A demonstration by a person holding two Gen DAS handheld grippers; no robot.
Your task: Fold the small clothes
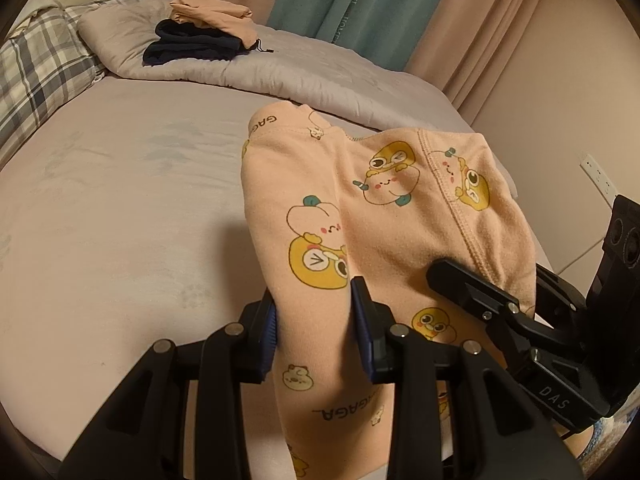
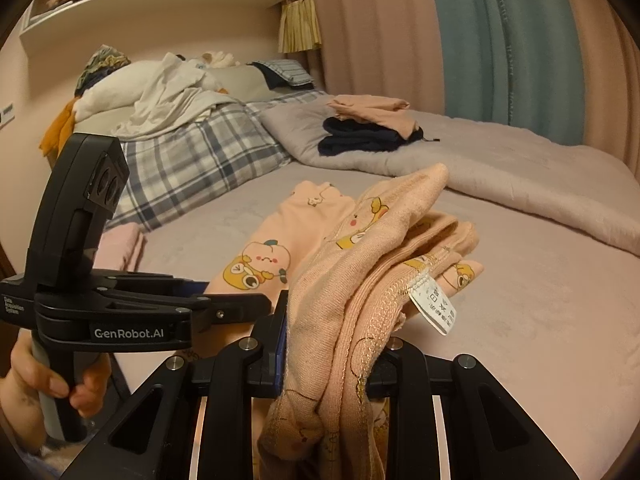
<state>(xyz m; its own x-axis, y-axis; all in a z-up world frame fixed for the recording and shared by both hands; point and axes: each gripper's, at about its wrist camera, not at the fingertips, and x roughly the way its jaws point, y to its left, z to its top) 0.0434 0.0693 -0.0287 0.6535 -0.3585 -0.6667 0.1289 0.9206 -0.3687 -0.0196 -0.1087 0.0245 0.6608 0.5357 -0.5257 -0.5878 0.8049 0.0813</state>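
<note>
both the left gripper [image 1: 316, 332] and the right gripper [image 2: 332, 344] were clamped on the near edge of the peach pyjama bottoms [image 1: 360, 208], holding them above the bed [image 1: 120, 200], probably to lay them flat for folding.

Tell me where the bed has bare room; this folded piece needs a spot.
Free: the sheet left of the peach pajamas, up to the plaid pillow. Crowded: the grey quilt carrying the folded stack.

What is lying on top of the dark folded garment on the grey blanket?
A folded peach garment lies on the dark navy garment, covering its back part. Both rest on the grey blanket; anything between them is hidden.
</note>
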